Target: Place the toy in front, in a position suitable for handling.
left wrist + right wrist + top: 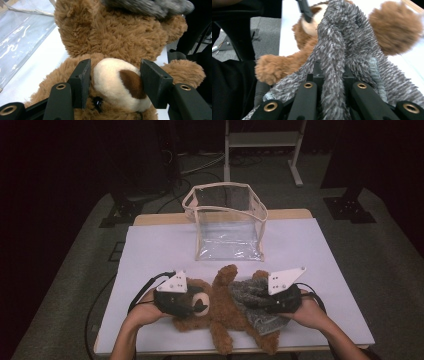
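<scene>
1. High view: teddy bear (220,307) lies on its back on the worktop (150,250), near edge, between both grippers.
2. Left gripper (192,304) sits on the bear's head; right gripper (265,302) is on the grey cloth (250,295) over the bear's body and one side.
3. Left gripper view: jaws wide apart, one on each side of the cream snout (117,82); inner faces touch or nearly touch the fur, cannot tell if pressing. Brown nose patch (132,83) lies by the right-hand jaw.
4. Bear's body and raised arm (75,22) are ahead of the left gripper; the cloth shows blurred at the top.
5. Right gripper view: right gripper (333,86) has its jaws close together with a thick fold of cloth (337,50) running up between them; it holds the cloth.
6. Beyond the right gripper: a bear paw (272,68) at left, a round fuzzy brown part (395,27) at upper right, the head farther ahead with a left gripper jaw beside the snout.
7. Clear plastic bag (227,222) stands open on the worktop, well beyond both grippers, apart from the bear.
</scene>
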The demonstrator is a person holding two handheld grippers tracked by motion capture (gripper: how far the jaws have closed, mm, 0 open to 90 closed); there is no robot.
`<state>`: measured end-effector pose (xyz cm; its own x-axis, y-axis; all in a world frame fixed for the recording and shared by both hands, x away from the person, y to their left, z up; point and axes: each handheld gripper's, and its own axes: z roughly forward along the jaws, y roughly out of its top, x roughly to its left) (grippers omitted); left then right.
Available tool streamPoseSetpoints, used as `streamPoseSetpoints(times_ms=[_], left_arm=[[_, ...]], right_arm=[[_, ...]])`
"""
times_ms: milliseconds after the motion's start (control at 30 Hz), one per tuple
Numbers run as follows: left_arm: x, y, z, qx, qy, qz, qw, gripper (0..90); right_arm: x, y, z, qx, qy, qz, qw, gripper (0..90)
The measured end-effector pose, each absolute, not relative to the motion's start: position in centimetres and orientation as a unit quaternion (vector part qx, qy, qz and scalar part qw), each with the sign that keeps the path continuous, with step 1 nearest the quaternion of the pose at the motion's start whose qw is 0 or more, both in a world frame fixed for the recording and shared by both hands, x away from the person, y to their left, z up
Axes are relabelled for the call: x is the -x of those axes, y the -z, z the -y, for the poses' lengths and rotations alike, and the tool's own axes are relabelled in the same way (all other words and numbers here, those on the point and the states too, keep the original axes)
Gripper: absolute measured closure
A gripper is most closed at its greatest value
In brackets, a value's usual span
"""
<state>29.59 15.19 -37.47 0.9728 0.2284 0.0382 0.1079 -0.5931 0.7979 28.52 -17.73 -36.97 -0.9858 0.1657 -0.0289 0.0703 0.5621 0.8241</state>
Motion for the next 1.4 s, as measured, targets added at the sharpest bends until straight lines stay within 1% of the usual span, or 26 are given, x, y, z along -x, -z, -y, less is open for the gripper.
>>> streamPoseSetpoints(times_ms=[133,300,367,500,633,833,967,1067,1267,1400], left_arm=[[-29.5,37.5,-15.3,-0.889,-0.067,-0.095,0.442,43.4],[-29.7,37.5,-15.4,-0.887,-0.068,-0.099,0.447,43.6],[-29.7,37.5,-15.4,-0.887,-0.068,-0.099,0.446,43.5],[-29.7,37.4,-15.3,-0.888,-0.068,-0.099,0.445,43.4],[-29.8,37.5,-15.3,-0.887,-0.068,-0.101,0.446,43.3],[-29.8,37.5,-15.3,-0.887,-0.071,-0.101,0.445,43.1],[-29.8,37.5,-15.4,-0.888,-0.071,-0.099,0.443,43.2],[-29.8,37.5,-15.2,-0.887,-0.071,-0.101,0.445,43.3],[-29.7,37.4,-15.0,-0.888,-0.078,-0.101,0.441,43.2],[-29.6,37.1,-15.4,-0.886,-0.083,-0.099,0.446,42.7]], right_arm=[[-28.1,37.3,17.7,-0.062,-0.465,-0.882,0.051,79.6],[-28.2,38.7,20.0,-0.098,-0.468,-0.877,0.041,79.6],[-28.2,39.7,21.0,-0.118,-0.468,-0.875,0.036,79.6],[-28.4,40.9,22.0,-0.137,-0.472,-0.870,0.030,79.7],[-28.4,40.7,22.3,-0.141,-0.470,-0.871,0.035,79.7],[-29.1,38.5,21.4,-0.132,-0.481,-0.864,0.069,79.7],[-29.2,39.0,20.8,-0.134,-0.486,-0.862,0.057,79.7],[-28.7,38.5,20.4,-0.124,-0.497,-0.857,0.054,79.8],[-28.2,37.1,17.1,-0.071,-0.491,-0.866,0.060,79.7],[-28.8,37.8,16.5,-0.073,-0.478,-0.874,0.052,80.0]])
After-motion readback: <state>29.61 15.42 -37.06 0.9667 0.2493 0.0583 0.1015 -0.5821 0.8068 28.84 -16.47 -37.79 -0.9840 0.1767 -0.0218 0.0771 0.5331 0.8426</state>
